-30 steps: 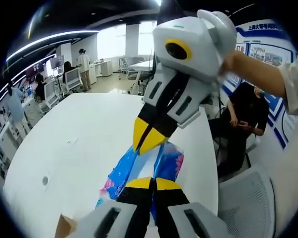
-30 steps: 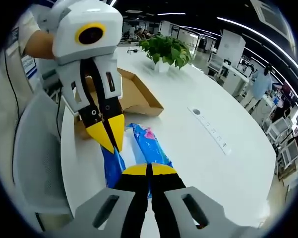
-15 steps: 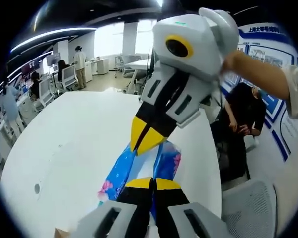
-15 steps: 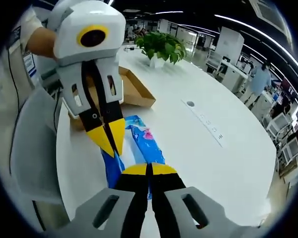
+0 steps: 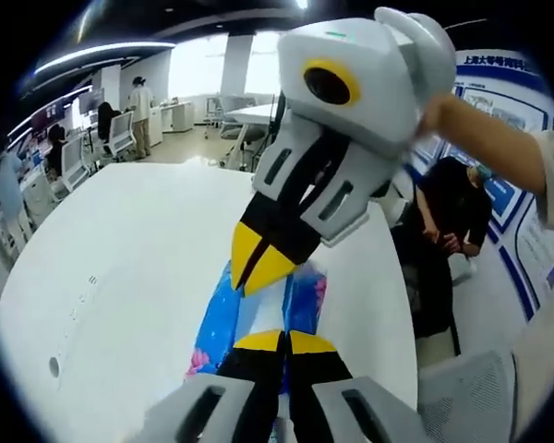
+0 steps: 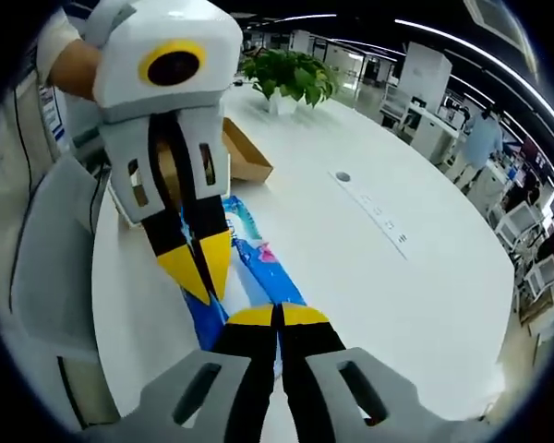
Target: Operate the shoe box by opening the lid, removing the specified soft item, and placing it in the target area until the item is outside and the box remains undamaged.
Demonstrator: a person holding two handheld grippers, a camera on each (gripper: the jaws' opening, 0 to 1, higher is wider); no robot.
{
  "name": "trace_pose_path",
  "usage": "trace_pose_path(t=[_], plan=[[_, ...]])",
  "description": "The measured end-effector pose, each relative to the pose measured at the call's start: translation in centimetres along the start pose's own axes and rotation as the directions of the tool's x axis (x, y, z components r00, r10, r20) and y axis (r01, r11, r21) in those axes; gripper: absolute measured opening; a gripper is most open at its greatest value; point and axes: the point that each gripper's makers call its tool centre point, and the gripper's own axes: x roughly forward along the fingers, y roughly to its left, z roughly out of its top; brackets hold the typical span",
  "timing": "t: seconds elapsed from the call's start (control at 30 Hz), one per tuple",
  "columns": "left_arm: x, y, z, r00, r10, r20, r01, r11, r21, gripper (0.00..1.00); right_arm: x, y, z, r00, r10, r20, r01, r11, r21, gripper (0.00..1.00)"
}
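We see one blue floral soft packet (image 6: 258,272) stretched between two hand-held grippers, its long axis running from one to the other above the white surface (image 6: 379,277). The left hand-held gripper (image 5: 285,341) and right hand-held gripper (image 6: 277,317) each pinch one end, jaws closed. One open brown cardboard shoe box (image 6: 240,157) sits behind.

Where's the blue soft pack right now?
Out of the shoe box: the blue soft pack hangs over the white table, pinched by both claws.
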Motion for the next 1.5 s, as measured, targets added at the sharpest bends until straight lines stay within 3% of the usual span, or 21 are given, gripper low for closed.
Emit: trace_pose_path(t=[0.53, 1.1, 1.5], plan=[[3.7, -0.1, 0.7, 0.998, -0.047, -0.047, 0.048, 0.998, 0.027, 0.00, -0.1, -1.9, -2.9, 0.999, -0.035, -0.016, 0.036, 0.999, 0.039, 0.00], [7.3, 0.1, -1.8, 0.990, -0.084, -0.115, 0.084, 0.996, -0.002, 0.00, 2.4, -2.0, -7.2, 0.995, -0.058, -0.080, 0.062, 0.996, 0.058, 0.00], [8.0, 0.4, -1.9, 0.991, -0.084, -0.100, 0.083, 0.996, -0.018, 0.00, 3.3, -3.2, -7.4, 0.992, -0.091, -0.084, 0.097, 0.993, 0.072, 0.00]])
